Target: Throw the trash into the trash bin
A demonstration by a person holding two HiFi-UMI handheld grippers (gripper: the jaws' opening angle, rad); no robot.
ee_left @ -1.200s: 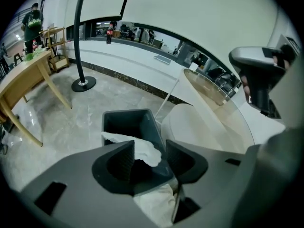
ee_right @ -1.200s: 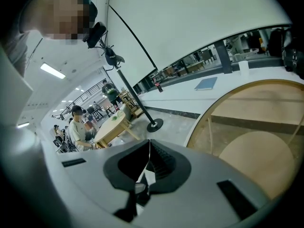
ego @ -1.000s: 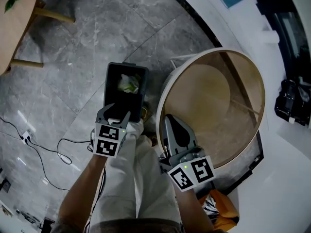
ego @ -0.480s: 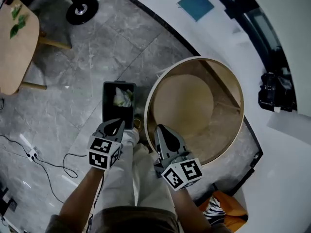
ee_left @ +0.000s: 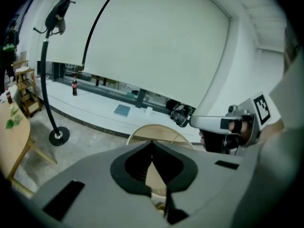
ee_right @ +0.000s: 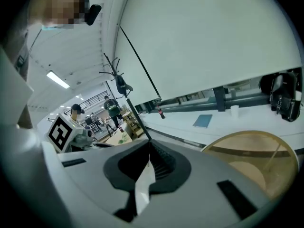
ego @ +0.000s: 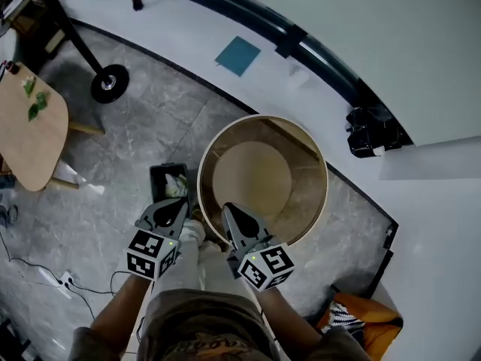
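**Well, the trash sits in the bin and both grippers are shut**

Down on the grey stone floor, the dark trash bin stands just ahead of the left gripper, whose tips point at its near edge from above. Inside it lies a pale, crumpled bit of trash, well clear of either tool. The bin's right side is tucked against the rim of a round wooden table, and the right gripper points at that table's near edge.

In the left gripper view the jaws of the left gripper meet at the tips. Only the tan tabletop shows through the slit below.

In the right gripper view the right gripper is pressed together the same way. A white sliver shows in its slit, and I cannot tell whether that is a scrap or just something pale beyond.

The bin's near end is partly covered by the left gripper, and how deep it goes is hard to make out.
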